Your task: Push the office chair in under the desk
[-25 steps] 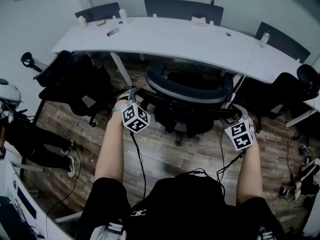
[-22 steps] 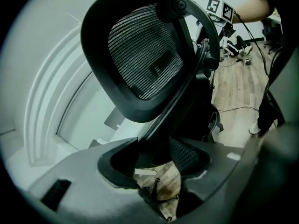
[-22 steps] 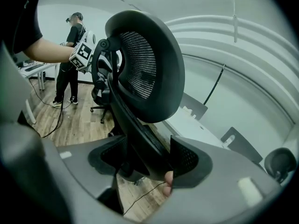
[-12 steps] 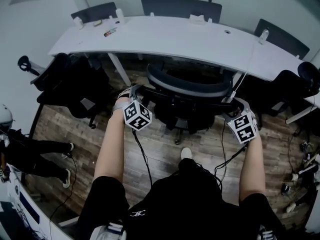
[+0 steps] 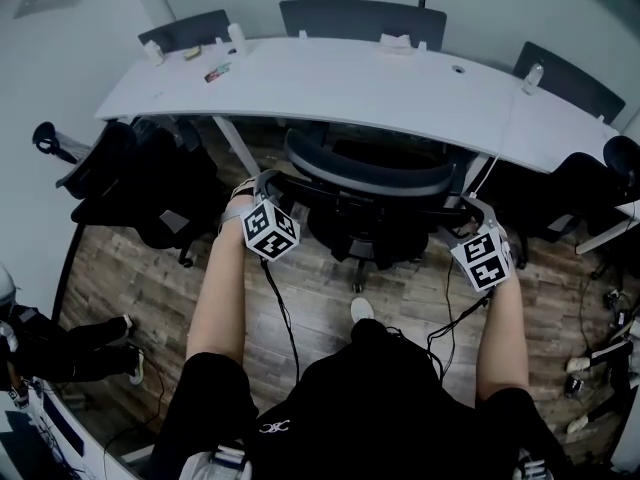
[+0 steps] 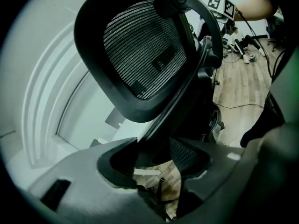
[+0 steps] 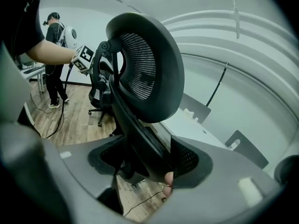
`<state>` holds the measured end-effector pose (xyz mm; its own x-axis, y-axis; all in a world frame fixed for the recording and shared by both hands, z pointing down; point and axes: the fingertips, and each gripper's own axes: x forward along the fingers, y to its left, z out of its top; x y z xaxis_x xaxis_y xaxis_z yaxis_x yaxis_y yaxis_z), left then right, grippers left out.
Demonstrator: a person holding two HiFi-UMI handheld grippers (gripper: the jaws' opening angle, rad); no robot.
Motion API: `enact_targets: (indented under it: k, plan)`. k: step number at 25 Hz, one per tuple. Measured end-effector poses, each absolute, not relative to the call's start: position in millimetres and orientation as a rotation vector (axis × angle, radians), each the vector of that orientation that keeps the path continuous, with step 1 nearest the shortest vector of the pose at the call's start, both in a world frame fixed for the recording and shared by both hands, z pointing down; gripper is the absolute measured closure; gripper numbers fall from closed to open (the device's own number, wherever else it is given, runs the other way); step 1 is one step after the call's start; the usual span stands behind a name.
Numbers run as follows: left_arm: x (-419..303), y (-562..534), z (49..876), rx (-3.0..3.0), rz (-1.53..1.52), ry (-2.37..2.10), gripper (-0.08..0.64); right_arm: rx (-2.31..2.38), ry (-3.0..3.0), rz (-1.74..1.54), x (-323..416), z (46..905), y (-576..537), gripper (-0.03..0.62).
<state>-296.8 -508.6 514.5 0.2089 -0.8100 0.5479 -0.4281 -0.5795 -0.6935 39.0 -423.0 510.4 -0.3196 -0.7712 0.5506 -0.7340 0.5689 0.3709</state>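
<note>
Pushing step: black mesh-backed office chair (image 5: 370, 180) meets the curved white desk (image 5: 350, 83) (not fully under, I judge). The left gripper (image 5: 262, 186) and right gripper (image 5: 468, 211) fingers clamp its frame. Next, shove evenly toward frame top.

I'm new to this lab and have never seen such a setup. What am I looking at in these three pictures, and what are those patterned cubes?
There is no robot here. A person holds a two-jaw gripper in each hand, and the patterned cube on each is part of that gripper. The top-down picture comes from a camera on the person's head. The other two come from cameras riding on the grippers, each looking along its own jaws. The left gripper and right gripper each appear clamped on one side of the chair's back frame. The chair stands in front of a curved white desk. A few small items lie on it, too small to name. Other chairs stand nearby.
</note>
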Motion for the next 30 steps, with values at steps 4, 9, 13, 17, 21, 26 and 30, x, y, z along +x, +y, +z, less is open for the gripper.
enact_targets:
  k: [4, 9, 13, 17, 21, 26, 30]
  plan:
    - [-293.0, -528.3, 514.8, -2.114, -1.331, 1.130, 0.341, 1.204, -2.094, -0.068, 43.4, 510.7, -444.0, 0.290]
    - [-280.2, -556.4, 513.2, -2.119, -1.296, 1.128, 0.339, 1.203, -2.088, -0.062, 56.3, 509.3, -473.5, 0.290]
    - [-276.0, -577.6, 511.8, -2.130, -1.300, 1.117, 0.337, 1.204, -2.094, -0.065, 60.1, 507.7, -494.1, 0.290]
    - [-275.5, -596.2, 510.8, -2.133, -1.310, 1.123, 0.336, 1.205, -2.104, -0.076, 61.9, 506.5, -516.9, 0.287]
    - [-276.6, -617.6, 511.2, -2.112, -1.310, 1.161, 0.336, 1.204, -2.103, -0.083, 62.9, 507.7, -545.8, 0.285]
    - [-280.2, -649.0, 512.5, -2.111, -1.329, 1.190, 0.334, 1.189, -2.114, -0.091, 60.7, 509.5, -580.8, 0.285]
    - [-287.6, -676.9, 511.4, -2.098, -1.350, 1.209, 0.334, 1.184, -2.133, -0.110, 53.4, 508.5, -607.9, 0.287]
